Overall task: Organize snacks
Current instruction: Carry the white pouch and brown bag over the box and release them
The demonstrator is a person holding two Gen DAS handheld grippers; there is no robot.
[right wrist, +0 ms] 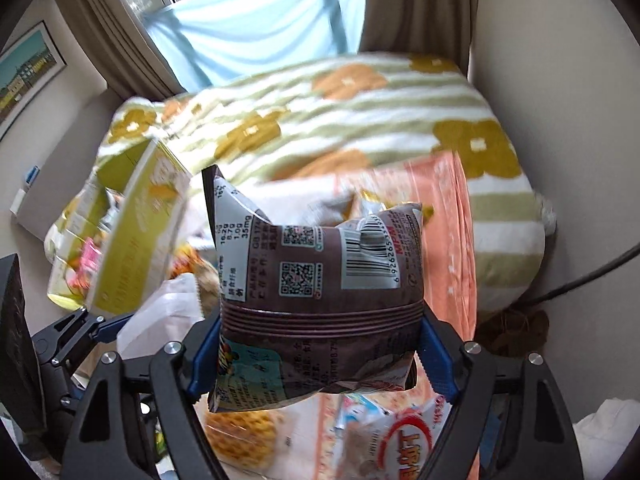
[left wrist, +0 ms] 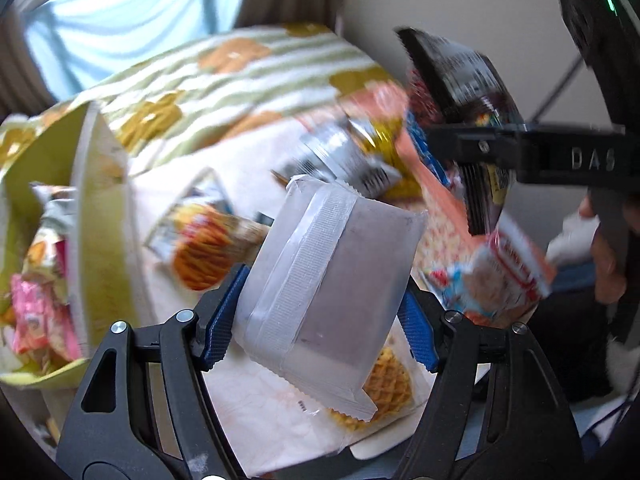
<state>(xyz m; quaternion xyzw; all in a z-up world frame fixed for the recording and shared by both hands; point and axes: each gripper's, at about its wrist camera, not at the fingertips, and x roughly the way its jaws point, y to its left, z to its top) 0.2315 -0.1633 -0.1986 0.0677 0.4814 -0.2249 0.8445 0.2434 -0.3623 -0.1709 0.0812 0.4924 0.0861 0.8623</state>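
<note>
My left gripper is shut on a silvery, translucent snack packet. Its blue pads press both sides, and the packet is tilted above the pile. In the right wrist view my right gripper is shut on a brown snack packet with a barcode and QR codes, held upright. That dark packet also shows at the upper right of the left wrist view. A yellow-green carton with several small snacks inside stands open at the left. The picture is motion-blurred.
Loose snacks lie below: a waffle packet, an orange stick-snack bag, a red-and-white packet and a large pink bag. A striped floral blanket lies behind. The wall and a cable are at the right.
</note>
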